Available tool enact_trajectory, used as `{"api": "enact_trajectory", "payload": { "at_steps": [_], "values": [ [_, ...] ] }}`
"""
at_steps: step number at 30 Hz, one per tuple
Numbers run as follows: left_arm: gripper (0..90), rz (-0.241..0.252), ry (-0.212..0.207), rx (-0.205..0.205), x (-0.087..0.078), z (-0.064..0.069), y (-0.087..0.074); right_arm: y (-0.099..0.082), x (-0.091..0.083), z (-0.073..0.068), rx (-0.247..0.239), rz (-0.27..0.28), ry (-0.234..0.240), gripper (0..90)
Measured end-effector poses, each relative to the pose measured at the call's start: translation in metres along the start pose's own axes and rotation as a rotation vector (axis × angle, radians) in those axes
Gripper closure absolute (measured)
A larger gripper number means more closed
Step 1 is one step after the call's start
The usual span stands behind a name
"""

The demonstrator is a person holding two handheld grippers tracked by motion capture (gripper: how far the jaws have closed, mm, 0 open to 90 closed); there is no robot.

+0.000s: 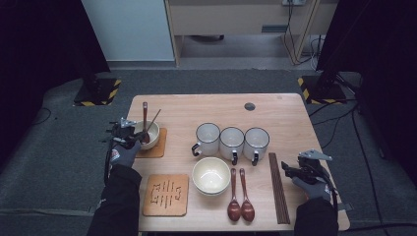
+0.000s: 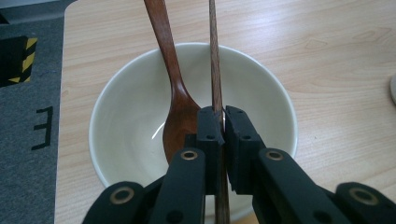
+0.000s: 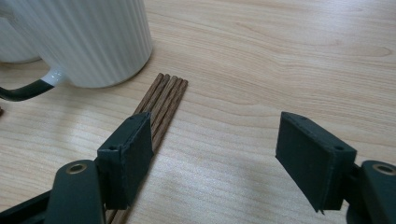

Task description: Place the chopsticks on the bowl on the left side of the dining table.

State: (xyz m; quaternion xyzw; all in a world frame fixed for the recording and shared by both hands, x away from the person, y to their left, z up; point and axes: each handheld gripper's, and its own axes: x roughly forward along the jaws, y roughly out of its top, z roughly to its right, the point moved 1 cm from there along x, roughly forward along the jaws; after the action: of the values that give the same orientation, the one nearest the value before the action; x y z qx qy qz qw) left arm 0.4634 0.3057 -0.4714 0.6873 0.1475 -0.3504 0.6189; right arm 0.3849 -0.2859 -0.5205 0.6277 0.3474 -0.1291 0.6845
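Left hand-held gripper (image 2: pixel 222 122) is clamped tight on 1 wooden chopstick (image 2: pixel 215 70), pads pressed to either side of the stick, which stands over the near rim of the cream bowl (image 2: pixel 121 121) and leans away across it. The bowl also holds a dark wooden spoon (image 2: pixel 175 93), its scoop down in the bowl just beside the chopstick, handle angled up past the far rim. In the high view this bowl (image 1: pixel 153 132) sits on a small brown mat (image 1: pixel 158 148) at the left side of the table (image 1: pixel 275 110). Right hand-held gripper (image 3: pixel 215 144) has its jaws spread wide with nothing between them, low over the table, one pad above the bundle of chopsticks (image 3: pixel 166 100) lying flat beside a white ribbed mug (image 3: pixel 88 37). High view: 3 mugs (image 1: pixel 232 142) in a row mid-table, a second bowl (image 1: pixel 211 175) with 2 spoons (image 1: pixel 240 196) to its right, and a patterned trivet (image 1: pixel 166 194) near the front edge.
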Motion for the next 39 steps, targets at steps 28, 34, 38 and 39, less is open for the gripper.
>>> {"api": "enact_trajectory", "payload": {
  "at_steps": [28, 34, 38, 39],
  "values": [
    [70.7, 0.114, -0.003, -0.070, -0.014, -0.009, 0.007, 0.000, -0.006, -0.001, 0.001, 0.020, 0.011, 31.3],
    [69.0, 0.144, -0.014, -0.074, -0.027, -0.003, 0.006, -0.001, -0.014, -0.002, 0.001, 0.028, 0.025, 34.9],
    [67.0, 0.171, -0.020, -0.064, -0.037, 0.006, 0.007, -0.005, -0.018, -0.003, -0.001, 0.022, 0.023, 36.1],
    [66.5, 0.175, -0.022, -0.061, -0.039, 0.008, 0.006, -0.006, -0.019, -0.004, 0.001, 0.017, 0.023, 36.4]
  ]
}}
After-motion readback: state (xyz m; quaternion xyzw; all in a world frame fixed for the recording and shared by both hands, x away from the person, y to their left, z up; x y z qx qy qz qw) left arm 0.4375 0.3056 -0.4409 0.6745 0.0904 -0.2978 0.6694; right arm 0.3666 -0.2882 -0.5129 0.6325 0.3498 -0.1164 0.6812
